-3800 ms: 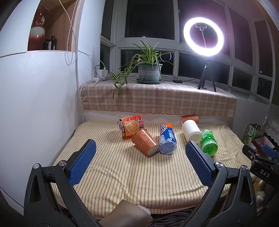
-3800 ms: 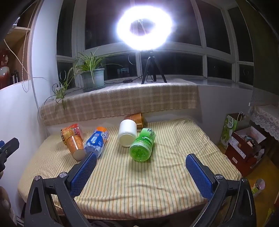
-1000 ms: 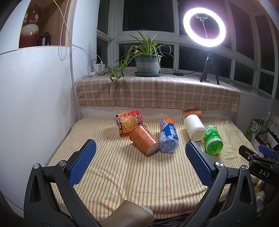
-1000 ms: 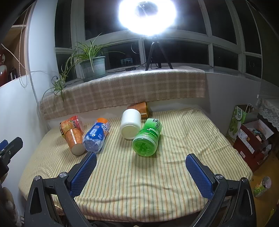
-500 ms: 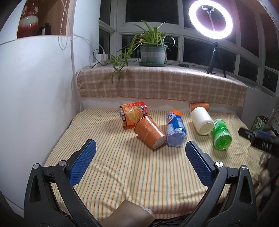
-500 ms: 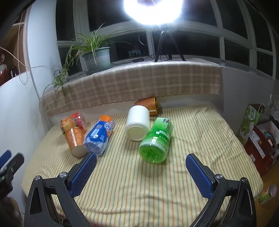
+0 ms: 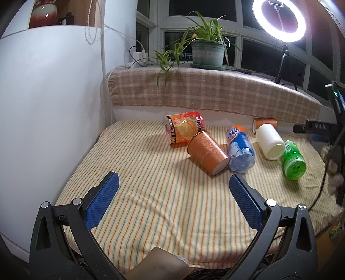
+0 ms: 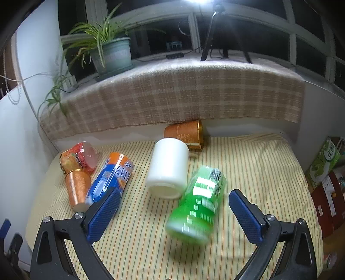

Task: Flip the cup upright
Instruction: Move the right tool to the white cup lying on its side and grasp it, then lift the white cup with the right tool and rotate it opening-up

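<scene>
Several cups lie on their sides on the striped bed cover [image 7: 151, 193]. An orange paper cup [image 7: 207, 155] lies in the middle, its base toward me; it also shows in the right wrist view [image 8: 77, 187]. Beside it lie a blue-and-orange cup [image 7: 239, 149], a white cup [image 7: 270, 141], a green cup [image 7: 293, 160] and a red-orange printed cup [image 7: 184, 130]. In the right wrist view the green cup [image 8: 197, 203] is blurred and lies just ahead of my right gripper [image 8: 172, 210], which is open and empty. My left gripper [image 7: 172, 198] is open and empty, short of the orange cup.
A brown-gold cup [image 8: 185, 134] lies against the back wall under the checked window ledge [image 7: 215, 94]. A potted plant [image 7: 207, 53] and a ring light [image 7: 279, 19] stand on the ledge. A white wall [image 7: 43, 107] borders the left. Boxes [image 8: 325, 163] sit on the floor at right.
Both grippers have moved forward and lower toward the cups. The right one has closed in on the green cup, which now looks large and blurred. Both jaws stay open.
</scene>
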The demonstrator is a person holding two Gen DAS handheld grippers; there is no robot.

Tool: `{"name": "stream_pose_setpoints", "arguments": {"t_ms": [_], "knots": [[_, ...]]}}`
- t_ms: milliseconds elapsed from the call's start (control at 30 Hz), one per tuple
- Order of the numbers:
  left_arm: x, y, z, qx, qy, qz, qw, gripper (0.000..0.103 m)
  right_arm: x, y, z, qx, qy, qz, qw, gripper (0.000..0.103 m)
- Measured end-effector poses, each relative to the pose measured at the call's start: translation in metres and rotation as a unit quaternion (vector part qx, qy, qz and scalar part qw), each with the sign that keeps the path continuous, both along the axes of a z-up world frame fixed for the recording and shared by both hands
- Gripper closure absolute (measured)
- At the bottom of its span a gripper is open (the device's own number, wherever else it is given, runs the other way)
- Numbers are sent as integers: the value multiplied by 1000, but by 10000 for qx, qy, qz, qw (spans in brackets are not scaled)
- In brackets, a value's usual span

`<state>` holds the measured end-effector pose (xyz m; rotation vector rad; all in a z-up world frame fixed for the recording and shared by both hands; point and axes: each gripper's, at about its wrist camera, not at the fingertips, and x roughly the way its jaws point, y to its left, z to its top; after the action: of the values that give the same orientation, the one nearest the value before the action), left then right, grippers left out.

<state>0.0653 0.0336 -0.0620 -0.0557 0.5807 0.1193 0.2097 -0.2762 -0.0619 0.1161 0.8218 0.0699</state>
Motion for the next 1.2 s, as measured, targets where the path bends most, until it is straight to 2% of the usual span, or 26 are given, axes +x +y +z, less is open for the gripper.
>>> {"name": "stream_pose_setpoints", "arguments": {"t_ms": [233, 433, 600, 967, 1200], "knots": [[5, 11, -10, -41, 142, 107, 9998, 0, 58, 0, -16, 208, 669, 175, 9974, 7], [7, 20, -17, -78, 203, 197, 9996, 0, 96, 11, -34, 141, 1143, 246, 9930, 9], [10, 29, -19, -132, 224, 278, 9993, 0, 113, 16, -45, 88, 1374, 225, 9902, 13], [11, 34, -21, -194, 245, 312, 9990, 0, 134, 28, -67, -190, 1737, 185, 9844, 13], [11, 35, -21, -197, 234, 339, 9990, 0, 140, 30, -78, -221, 1884, 178, 9817, 24]]}}
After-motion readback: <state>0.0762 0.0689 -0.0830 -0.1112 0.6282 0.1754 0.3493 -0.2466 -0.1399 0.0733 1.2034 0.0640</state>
